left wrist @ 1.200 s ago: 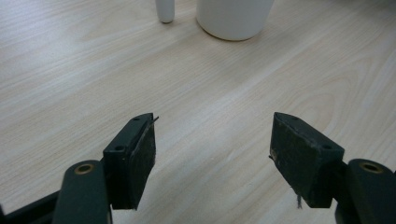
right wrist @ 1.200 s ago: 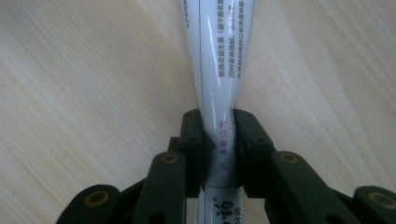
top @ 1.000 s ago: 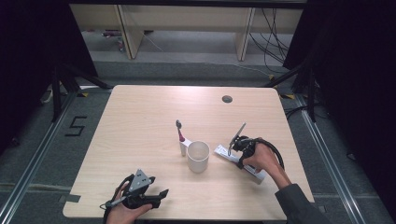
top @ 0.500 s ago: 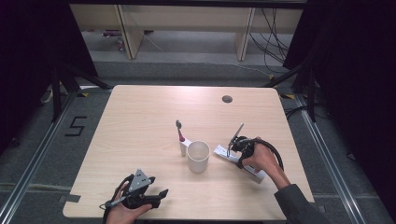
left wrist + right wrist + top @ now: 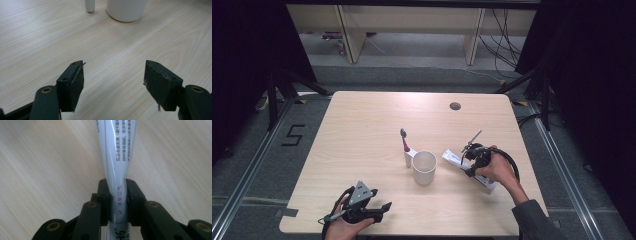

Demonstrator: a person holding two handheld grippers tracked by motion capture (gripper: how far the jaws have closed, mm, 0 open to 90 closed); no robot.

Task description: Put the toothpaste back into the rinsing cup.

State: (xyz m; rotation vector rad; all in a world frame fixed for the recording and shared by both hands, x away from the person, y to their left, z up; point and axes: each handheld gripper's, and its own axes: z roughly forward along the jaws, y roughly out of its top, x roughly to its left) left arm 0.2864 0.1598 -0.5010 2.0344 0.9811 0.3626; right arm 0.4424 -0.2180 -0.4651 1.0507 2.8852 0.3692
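Note:
A white toothpaste tube (image 5: pixel 453 159) lies flat on the wooden table (image 5: pixel 362 130), right of a white cup (image 5: pixel 424 168). My right gripper (image 5: pixel 473 156) is shut on the tube; in the right gripper view the printed tube (image 5: pixel 117 145) is pinched between both pads of my right gripper (image 5: pixel 117 200). A toothbrush (image 5: pixel 405 145) with a white handle and pink neck lies just left of the cup. My left gripper (image 5: pixel 364 210) rests near the table's front edge, open with nothing in it. In the left gripper view, my left gripper (image 5: pixel 113 80) faces the cup (image 5: pixel 126 10) and the toothbrush handle end (image 5: pixel 90 5).
A small dark round hole (image 5: pixel 455 106) sits in the tabletop at the back right. Bare wood stretches across the left and far parts of the table. Shelving and cables stand on the floor beyond the far edge.

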